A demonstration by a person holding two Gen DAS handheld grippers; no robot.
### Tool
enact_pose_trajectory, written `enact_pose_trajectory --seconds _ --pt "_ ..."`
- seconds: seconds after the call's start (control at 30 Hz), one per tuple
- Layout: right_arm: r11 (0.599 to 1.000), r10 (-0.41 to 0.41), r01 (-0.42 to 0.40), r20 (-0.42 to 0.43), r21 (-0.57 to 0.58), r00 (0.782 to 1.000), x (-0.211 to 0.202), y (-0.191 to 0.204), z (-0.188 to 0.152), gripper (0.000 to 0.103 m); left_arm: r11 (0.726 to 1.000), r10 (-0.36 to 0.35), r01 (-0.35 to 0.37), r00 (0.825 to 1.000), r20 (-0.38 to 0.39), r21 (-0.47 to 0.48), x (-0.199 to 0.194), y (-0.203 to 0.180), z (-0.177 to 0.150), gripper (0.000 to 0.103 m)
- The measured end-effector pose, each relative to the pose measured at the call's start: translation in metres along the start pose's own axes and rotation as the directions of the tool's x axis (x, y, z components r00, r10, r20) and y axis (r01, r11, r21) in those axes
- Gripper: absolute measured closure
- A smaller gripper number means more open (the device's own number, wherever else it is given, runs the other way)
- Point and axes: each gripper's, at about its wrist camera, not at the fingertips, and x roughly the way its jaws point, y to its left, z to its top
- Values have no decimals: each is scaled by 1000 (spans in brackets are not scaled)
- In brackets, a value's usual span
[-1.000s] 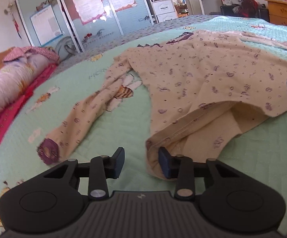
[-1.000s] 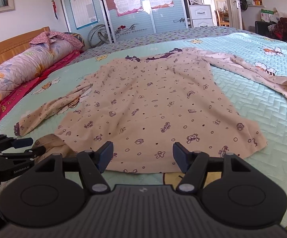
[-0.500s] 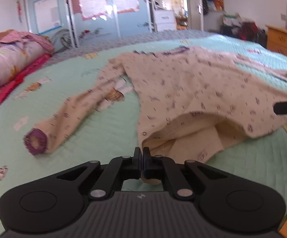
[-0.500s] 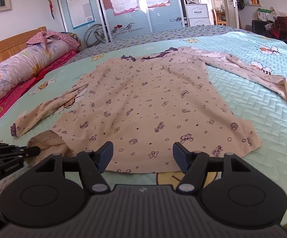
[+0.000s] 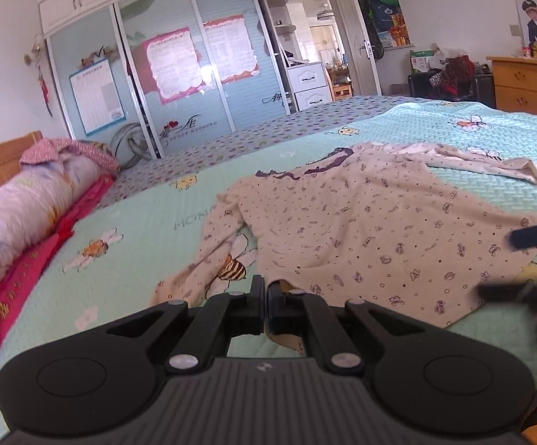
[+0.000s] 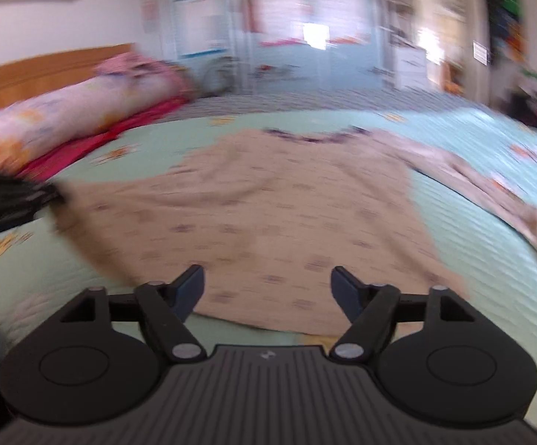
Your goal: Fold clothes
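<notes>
A beige long-sleeved shirt [image 5: 379, 230] with small purple prints and a purple collar lies spread on the mint-green bed cover [image 5: 149, 230]. My left gripper [image 5: 266, 296] is shut on the shirt's near left hem corner, and the cloth hangs from the pads above the bed. In the blurred right wrist view the same shirt [image 6: 268, 207] lies ahead. My right gripper [image 6: 266, 282] hovers over the near hem, jaws opening, nothing pressed between them. The right gripper's fingers [image 5: 527, 237] show at the right edge of the left view, and the left gripper [image 6: 16, 196] at the left edge of the right view.
A rolled floral quilt [image 5: 20, 215] and a red sheet [image 5: 20, 278] lie along the bed's left side by the wooden headboard [image 6: 46, 66]. The shirt's right sleeve [image 5: 509, 167] trails to the right. A wardrobe with sliding doors [image 5: 179, 74] stands behind the bed, a wooden dresser [image 5: 520, 81] at far right.
My left gripper closed on the hem corner and rose, lifting that corner off the bed. My right gripper's jaws widened and it shifted, blurring its view.
</notes>
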Motion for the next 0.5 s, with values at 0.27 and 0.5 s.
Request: enact_pose_trajectory --seconds 0.27,0.5 --pt "997 74 -71 91 -31 993 46 64 15 24 999 4 -4 1000 1 45 -8 -4 21 102" --pt "987 -161 161 110 9 981 72 58 4 24 1000 10 -10 1000 2 25 -9 -4 23 102"
